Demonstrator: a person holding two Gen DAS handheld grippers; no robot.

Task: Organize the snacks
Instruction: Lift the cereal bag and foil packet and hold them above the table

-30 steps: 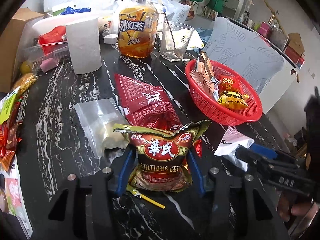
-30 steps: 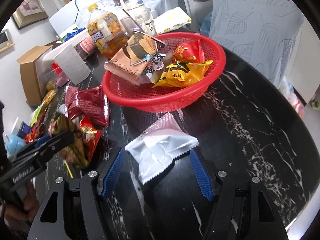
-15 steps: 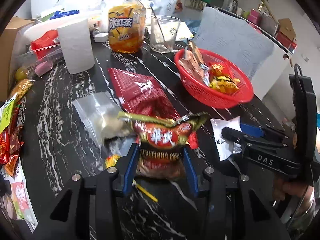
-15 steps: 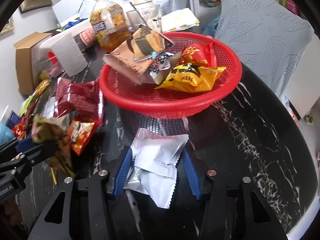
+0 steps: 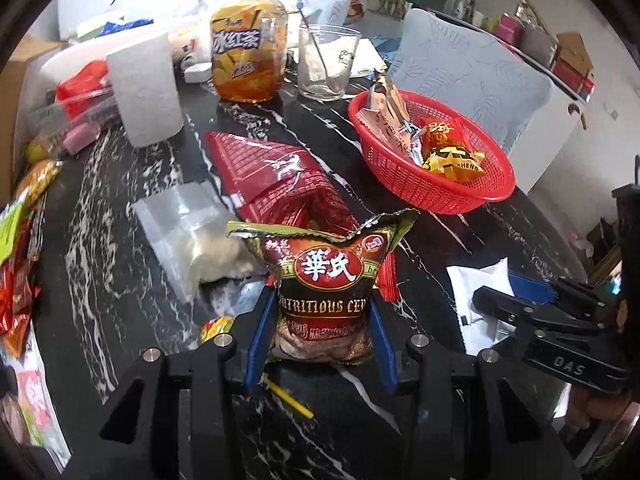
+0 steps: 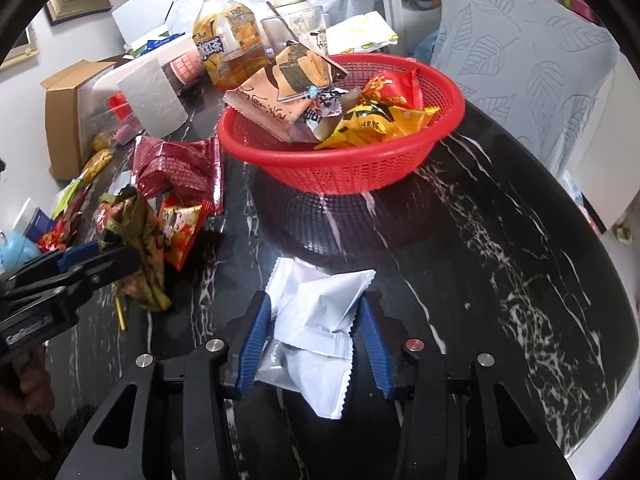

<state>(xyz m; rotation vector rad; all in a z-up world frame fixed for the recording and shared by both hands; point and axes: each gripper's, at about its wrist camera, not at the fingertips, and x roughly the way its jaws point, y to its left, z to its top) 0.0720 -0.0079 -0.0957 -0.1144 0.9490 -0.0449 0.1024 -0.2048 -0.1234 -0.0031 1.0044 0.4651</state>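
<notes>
My left gripper (image 5: pixel 320 320) is shut on a dark red and gold cereal packet (image 5: pixel 324 276) and holds it upright above the black marble table (image 5: pixel 100 248). My right gripper (image 6: pixel 316 332) is shut on a white foil packet (image 6: pixel 320 320), lifted off the table. A red basket (image 6: pixel 360 168) with several snack packets stands ahead of the right gripper; it also shows in the left wrist view (image 5: pixel 472 196) at the right. A big red snack bag (image 5: pixel 272 172) and a clear bag (image 5: pixel 188 232) lie beyond the left gripper.
A tea bottle (image 5: pixel 248 48), a glass with a spoon (image 5: pixel 326 64) and a paper roll (image 5: pixel 146 88) stand at the back. Loose snack packets (image 5: pixel 20 248) lie at the left edge. A grey chair (image 6: pixel 532 72) stands behind the basket. A yellow stick (image 5: pixel 290 398) lies under the left gripper.
My right gripper has closed on the white packet and raised it. My left gripper has lifted the cereal packet off the table and drawn back a little.
</notes>
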